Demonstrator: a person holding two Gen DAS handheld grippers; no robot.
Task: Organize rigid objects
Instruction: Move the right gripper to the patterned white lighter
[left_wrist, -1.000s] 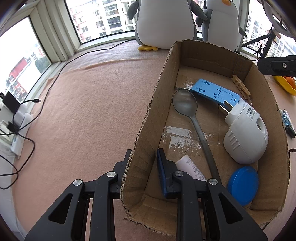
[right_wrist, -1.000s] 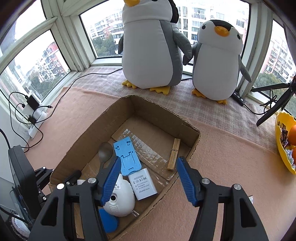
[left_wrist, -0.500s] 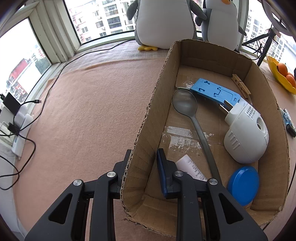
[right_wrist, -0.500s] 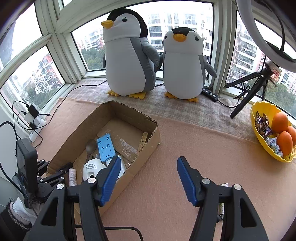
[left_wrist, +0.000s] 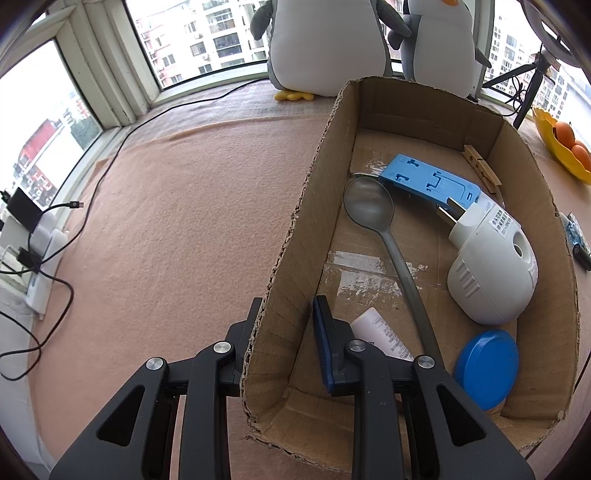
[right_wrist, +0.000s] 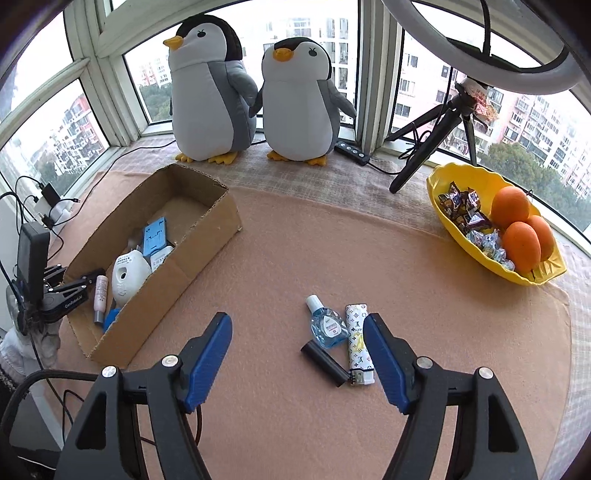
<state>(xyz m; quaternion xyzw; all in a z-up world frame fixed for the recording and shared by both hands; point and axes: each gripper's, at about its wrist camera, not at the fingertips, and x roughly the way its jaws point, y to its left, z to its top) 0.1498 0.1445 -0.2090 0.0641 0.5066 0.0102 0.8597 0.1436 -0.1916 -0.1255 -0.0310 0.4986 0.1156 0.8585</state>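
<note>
A cardboard box (left_wrist: 295, 236) (right_wrist: 177, 273) holds a metal spoon (left_wrist: 373, 210), a blue plastic stand (left_wrist: 428, 181), a white device (left_wrist: 491, 273), a blue lid (left_wrist: 485, 367), a white tube (left_wrist: 380, 334) and a wooden clothespin (left_wrist: 480, 168). My left gripper (left_wrist: 286, 317) straddles the box's left wall, one finger outside and one inside, pinching it. My right gripper (right_wrist: 297, 354) is open and empty above the mat. Just ahead of it lie a small blue bottle (right_wrist: 325, 323), a patterned lighter (right_wrist: 358, 341) and a black stick (right_wrist: 325, 363).
Two plush penguins (right_wrist: 255, 99) stand at the window. A yellow bowl (right_wrist: 480, 251) with oranges and candy is at the right, next to a tripod (right_wrist: 436, 140). Cables and a power strip (left_wrist: 44, 254) lie at the left edge of the pink mat (right_wrist: 332, 251).
My right gripper has pulled back and swung right from over the box to the loose items on the mat. The left gripper and box have not moved.
</note>
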